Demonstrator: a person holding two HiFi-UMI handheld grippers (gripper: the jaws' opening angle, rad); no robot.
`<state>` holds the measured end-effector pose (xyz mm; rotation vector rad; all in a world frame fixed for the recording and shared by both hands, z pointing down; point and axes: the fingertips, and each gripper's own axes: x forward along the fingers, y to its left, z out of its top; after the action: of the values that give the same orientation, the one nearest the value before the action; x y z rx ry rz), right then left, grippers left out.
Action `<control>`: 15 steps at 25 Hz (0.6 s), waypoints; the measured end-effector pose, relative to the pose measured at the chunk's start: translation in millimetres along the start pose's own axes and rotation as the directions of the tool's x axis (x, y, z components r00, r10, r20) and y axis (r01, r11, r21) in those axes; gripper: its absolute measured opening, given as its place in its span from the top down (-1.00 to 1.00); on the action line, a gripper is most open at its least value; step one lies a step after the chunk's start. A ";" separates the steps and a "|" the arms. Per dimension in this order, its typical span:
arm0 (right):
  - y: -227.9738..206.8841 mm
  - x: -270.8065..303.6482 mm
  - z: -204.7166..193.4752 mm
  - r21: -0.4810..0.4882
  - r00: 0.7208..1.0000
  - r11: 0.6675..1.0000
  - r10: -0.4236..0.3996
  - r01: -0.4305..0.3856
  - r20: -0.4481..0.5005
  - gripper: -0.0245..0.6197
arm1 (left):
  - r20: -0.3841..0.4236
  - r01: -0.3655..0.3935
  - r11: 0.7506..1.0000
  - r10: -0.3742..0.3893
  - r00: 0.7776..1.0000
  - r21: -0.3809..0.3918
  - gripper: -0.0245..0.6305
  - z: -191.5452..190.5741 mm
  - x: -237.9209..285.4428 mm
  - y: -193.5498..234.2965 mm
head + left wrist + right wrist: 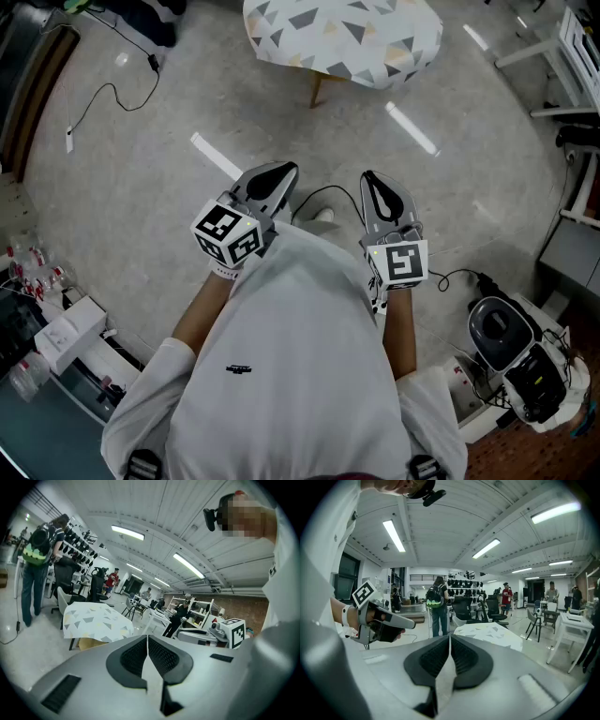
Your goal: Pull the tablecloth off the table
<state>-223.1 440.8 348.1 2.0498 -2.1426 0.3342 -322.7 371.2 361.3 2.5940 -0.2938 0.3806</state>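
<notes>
A small table wears a white tablecloth (342, 36) printed with grey and tan triangles; it stands ahead of me at the top of the head view. The same cloth (96, 621) shows left of centre in the left gripper view, and the cloth (490, 633) lies just beyond the jaws in the right gripper view. My left gripper (277, 172) and right gripper (373, 178) are held close to my chest, well short of the table, both shut with nothing between their jaws.
A black cable (108, 94) trails over the grey floor at the left. A black and grey appliance (511, 352) sits on a white stand at the lower right. A person with a green backpack (436, 603) stands beyond the table, among office chairs and white desks (574, 627).
</notes>
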 end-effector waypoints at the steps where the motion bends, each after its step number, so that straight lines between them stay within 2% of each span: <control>1: -1.9 -3.9 0.1 -0.011 1.000 1.000 -0.004 0.005 0.014 0.85 | 0.014 -0.013 0.999 0.013 1.000 0.032 0.89 1.8 2.8 -3.8; 4: -8.4 -17.7 -5.0 -0.021 0.999 0.999 -0.023 0.024 0.036 0.89 | 0.043 -0.054 0.992 0.049 0.998 0.110 0.90 3.8 7.4 -18.5; 7: -14.3 -27.6 -10.4 -0.020 0.998 0.999 -0.044 0.045 0.033 0.89 | 0.039 -0.075 0.983 0.069 0.997 0.169 0.91 3.4 9.0 -33.8; 11: -12.1 -38.4 -12.3 -0.019 0.997 0.998 -0.054 0.055 0.049 0.89 | 0.022 -0.063 0.978 0.060 0.998 0.198 0.90 0.3 8.8 -49.8; 15: -22.0 -54.5 -1.9 0.094 0.989 0.996 -0.019 0.005 0.144 0.89 | 0.040 -0.119 0.971 0.113 0.993 0.209 0.90 7.4 11.9 -52.6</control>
<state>-198.5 493.0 336.6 2.2008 -2.2360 0.2982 -295.5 410.7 335.5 2.8005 -0.4388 0.4383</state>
